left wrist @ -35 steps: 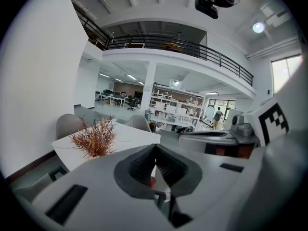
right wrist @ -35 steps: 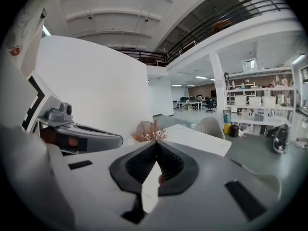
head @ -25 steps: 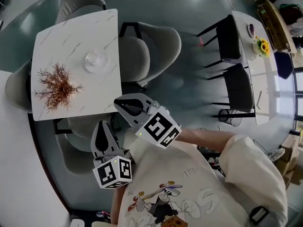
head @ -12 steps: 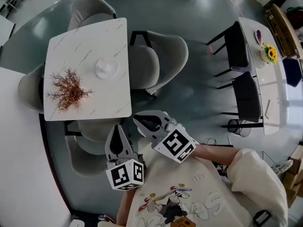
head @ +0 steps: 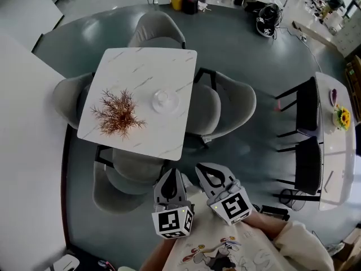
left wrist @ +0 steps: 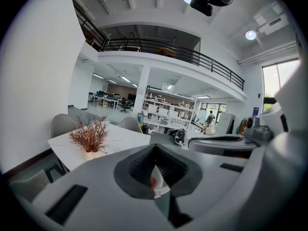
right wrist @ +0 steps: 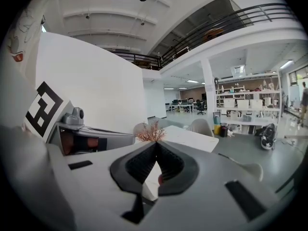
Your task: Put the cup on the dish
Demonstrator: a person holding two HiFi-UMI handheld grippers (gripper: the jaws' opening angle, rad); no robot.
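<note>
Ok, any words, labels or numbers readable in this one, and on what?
No text can be read.
On the shirt: faint print lettering, too blurred to read.
Cubes on the left gripper and right gripper: black square marker patterns only, no words.

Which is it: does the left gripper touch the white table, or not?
Apart. In the head view the left gripper hangs short of the table, with a gap between; its own view shows the table well ahead of its shut fingers.
</note>
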